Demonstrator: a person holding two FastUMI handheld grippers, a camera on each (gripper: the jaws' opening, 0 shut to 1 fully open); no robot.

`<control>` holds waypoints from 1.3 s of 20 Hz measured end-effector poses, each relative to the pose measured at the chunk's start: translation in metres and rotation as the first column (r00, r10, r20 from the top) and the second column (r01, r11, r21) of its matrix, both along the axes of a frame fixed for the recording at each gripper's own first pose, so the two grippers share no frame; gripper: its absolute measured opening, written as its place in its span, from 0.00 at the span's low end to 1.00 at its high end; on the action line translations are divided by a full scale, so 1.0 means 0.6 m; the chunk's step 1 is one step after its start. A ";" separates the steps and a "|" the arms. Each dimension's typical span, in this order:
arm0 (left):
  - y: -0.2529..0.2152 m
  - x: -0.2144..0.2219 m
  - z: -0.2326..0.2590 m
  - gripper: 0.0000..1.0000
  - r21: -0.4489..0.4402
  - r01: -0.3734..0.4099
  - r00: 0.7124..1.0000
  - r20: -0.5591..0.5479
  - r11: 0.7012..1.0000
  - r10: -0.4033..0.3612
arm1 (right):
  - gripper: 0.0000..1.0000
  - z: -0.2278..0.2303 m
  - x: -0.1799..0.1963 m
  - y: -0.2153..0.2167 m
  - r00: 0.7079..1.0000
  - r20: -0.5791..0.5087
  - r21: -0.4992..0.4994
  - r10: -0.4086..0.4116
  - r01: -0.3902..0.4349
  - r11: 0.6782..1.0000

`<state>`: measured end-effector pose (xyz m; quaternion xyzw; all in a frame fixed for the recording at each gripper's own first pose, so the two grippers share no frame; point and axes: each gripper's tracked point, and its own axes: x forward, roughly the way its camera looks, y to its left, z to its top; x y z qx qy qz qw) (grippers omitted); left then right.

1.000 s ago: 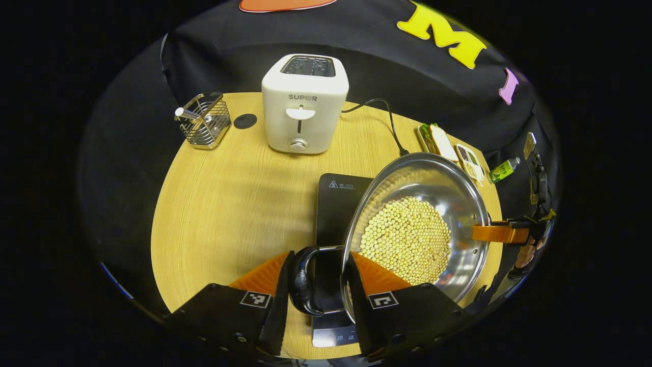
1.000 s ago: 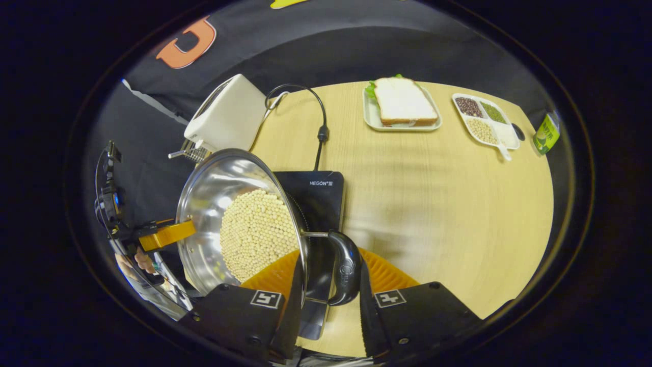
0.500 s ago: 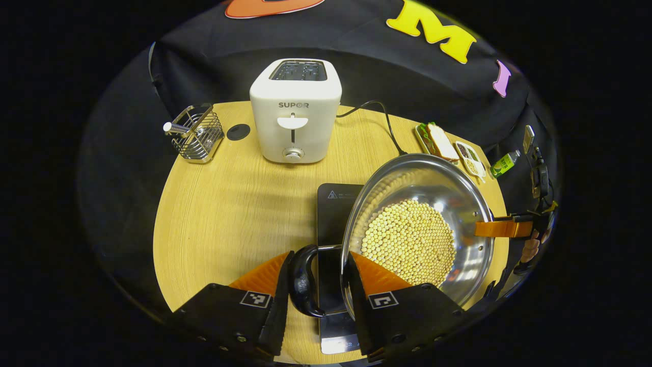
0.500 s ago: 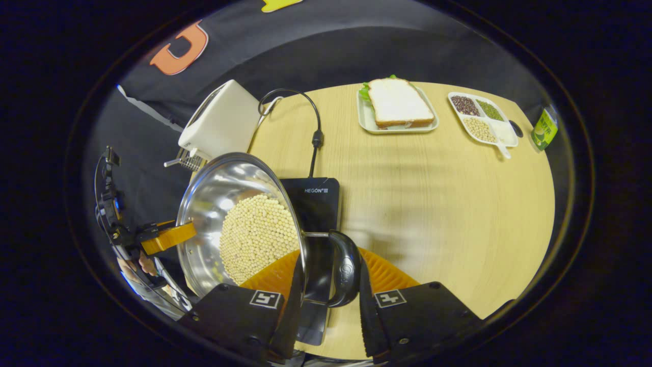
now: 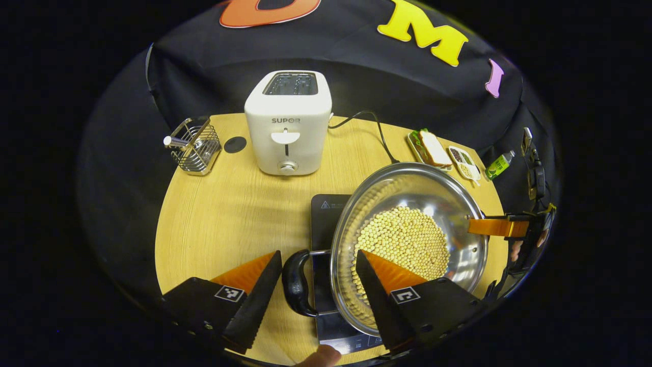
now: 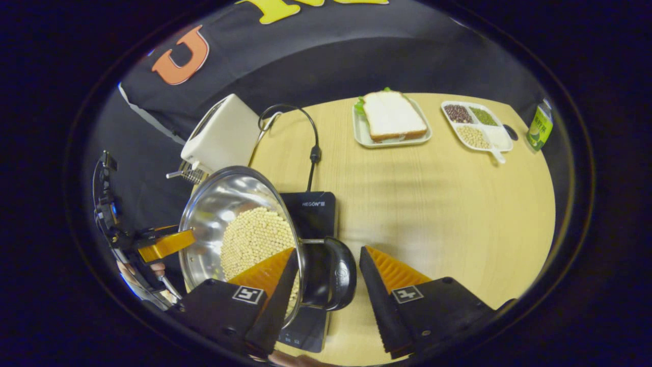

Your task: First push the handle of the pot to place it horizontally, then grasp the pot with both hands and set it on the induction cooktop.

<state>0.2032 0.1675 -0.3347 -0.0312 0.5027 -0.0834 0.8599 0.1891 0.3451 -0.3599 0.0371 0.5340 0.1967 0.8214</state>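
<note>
Your left hand-held gripper (image 5: 317, 278) stands released, its two fingers spread to either side of the black side handle (image 5: 295, 283) of the pot (image 5: 409, 239), touching neither that handle nor the rim as far as the left gripper view shows. The right hand-held gripper (image 6: 326, 275) is likewise parted around the opposite handle (image 6: 338, 281). The pot, holding pale beans (image 5: 402, 242), sits on the black induction cooktop (image 5: 323, 219) at lower centre of both views, on the table (image 5: 229, 214). Its handle-to-handle axis runs from one gripper straight to the other, so each handle lies directly ahead between that gripper's own fingers, both equally near. Compared with half a second ago, when both grippers were clenched on the handles, the fingers have opened and the pot sits lower against the cooktop; withdrawal straight back appears to be what remains.
</note>
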 end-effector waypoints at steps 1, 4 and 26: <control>0.000 -0.001 0.003 0.91 0.009 0.002 1.000 0.006 1.000 -0.002 | 0.82 0.007 0.001 -0.001 1.000 0.018 0.009 -0.001 0.000 1.000; 0.008 -0.006 0.021 0.94 0.047 -0.004 0.999 0.041 0.999 0.002 | 0.86 0.032 -0.008 -0.003 0.998 0.057 0.026 -0.005 0.003 1.000; -0.060 -0.249 0.535 0.95 -0.060 -0.195 0.571 0.805 0.979 0.163 | 0.95 0.544 -0.226 -0.318 0.476 0.855 0.112 -0.207 0.219 0.969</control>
